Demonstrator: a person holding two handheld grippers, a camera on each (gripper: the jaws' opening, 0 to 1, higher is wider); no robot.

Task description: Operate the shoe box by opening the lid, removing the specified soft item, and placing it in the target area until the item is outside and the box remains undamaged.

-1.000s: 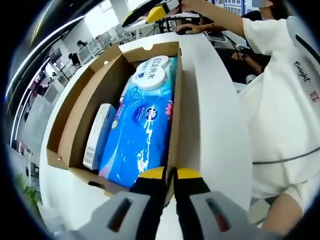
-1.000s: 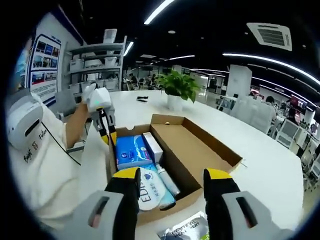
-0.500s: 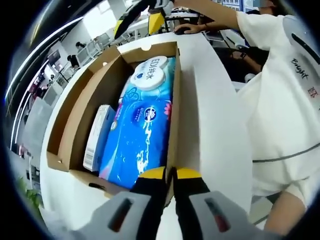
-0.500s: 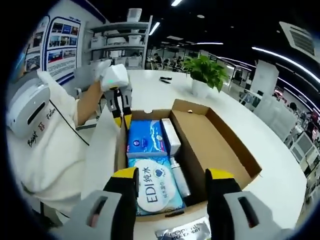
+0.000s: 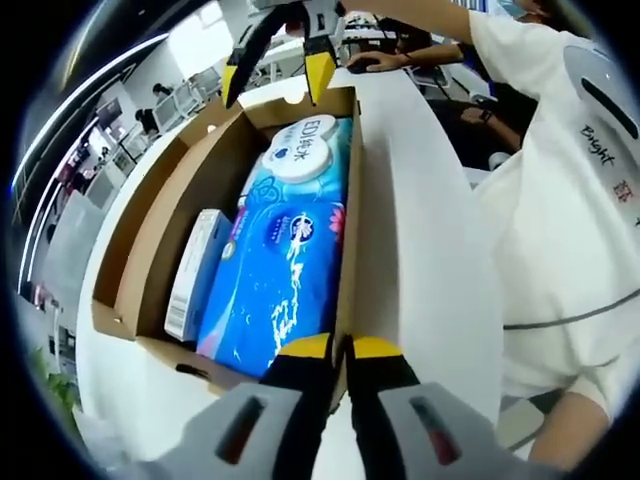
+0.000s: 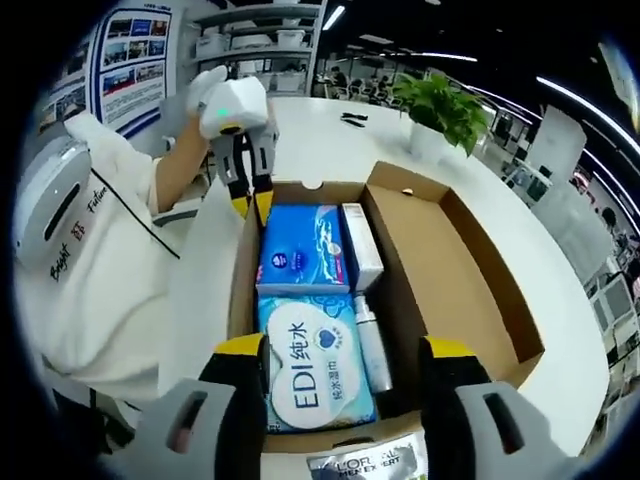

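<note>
An open cardboard shoe box (image 5: 180, 220) lies on a white table, its lid (image 6: 470, 270) folded out flat. Inside lie a blue soft pack (image 5: 290, 270), an EDI wet-wipe pack (image 6: 310, 370) with a round white lid, a small white carton (image 6: 362, 245) and a slim bottle (image 6: 370, 345). My left gripper (image 5: 340, 350) is shut on the box's side wall near a corner, and it appears at the far end of the box as the left gripper (image 6: 245, 190). My right gripper (image 6: 345, 365) hangs open above the EDI pack, and comes in from the top as the right gripper (image 5: 275, 82).
A person in a white shirt (image 5: 570, 220) stands along the box's long side. A silver sachet (image 6: 365, 465) lies on the table by the box's near end. A potted plant (image 6: 445, 105) stands farther back on the white table (image 6: 330, 150).
My right gripper has come in over the box and tipped downward, so the EDI pack now lies between its open jaws. The left gripper keeps its hold on the box wall.
</note>
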